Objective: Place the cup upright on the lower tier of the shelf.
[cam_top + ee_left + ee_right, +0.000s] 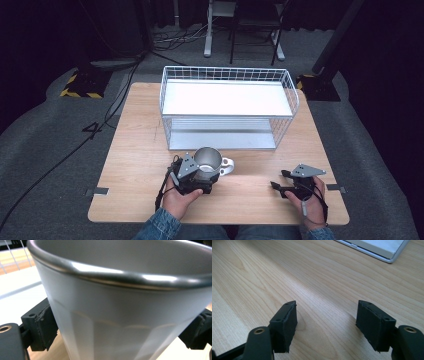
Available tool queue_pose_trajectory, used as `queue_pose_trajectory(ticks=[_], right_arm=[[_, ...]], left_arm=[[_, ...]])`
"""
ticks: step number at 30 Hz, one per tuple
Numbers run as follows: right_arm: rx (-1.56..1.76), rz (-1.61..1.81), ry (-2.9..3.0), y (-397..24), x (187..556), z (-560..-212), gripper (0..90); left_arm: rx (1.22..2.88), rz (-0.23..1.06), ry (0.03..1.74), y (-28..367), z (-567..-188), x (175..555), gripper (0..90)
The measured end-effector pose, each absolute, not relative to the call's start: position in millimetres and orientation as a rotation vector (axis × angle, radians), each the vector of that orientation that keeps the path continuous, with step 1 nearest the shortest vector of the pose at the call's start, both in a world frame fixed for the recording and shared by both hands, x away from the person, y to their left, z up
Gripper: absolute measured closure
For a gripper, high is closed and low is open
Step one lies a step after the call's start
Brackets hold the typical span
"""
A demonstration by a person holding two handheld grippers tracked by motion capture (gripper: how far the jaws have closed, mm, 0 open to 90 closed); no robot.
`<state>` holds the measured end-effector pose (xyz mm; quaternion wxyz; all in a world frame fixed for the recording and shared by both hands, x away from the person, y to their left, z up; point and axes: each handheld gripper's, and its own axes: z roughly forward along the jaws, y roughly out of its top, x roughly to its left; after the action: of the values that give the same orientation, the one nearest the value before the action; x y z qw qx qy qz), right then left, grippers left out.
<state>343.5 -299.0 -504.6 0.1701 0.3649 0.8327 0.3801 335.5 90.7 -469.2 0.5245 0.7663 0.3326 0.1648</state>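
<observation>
A white mug (207, 159) with a steel rim and a handle (227, 165) on its right is at the table's near middle, just in front of the wire rack. My left gripper (198, 176) is shut on its lower body. In the left gripper view the mug (120, 302) is close up, and the black pads (43, 325) of the left gripper (120, 328) press on both of its sides. Whether the mug rests on the wood I cannot tell. My right gripper (278, 180) lies low at the near right. Its jaws (327, 325) stand open over bare wood.
A white wire rack (227, 107) with two solid shelves stands at the back middle of the wooden table (135, 150); its base corner (382, 250) lies ahead of the right gripper. Cables, chair legs and stand bases sit on the grey floor beyond.
</observation>
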Motion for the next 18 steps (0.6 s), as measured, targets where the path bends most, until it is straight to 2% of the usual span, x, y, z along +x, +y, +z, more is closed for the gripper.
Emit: queue_pose_trajectory(ticks=[18], right_arm=[[1.033, 1.08, 2.368, -299, 344, -505, 33.0]], left_arm=[[1.81, 0.43, 0.763, 73, -452, 376, 7.6]])
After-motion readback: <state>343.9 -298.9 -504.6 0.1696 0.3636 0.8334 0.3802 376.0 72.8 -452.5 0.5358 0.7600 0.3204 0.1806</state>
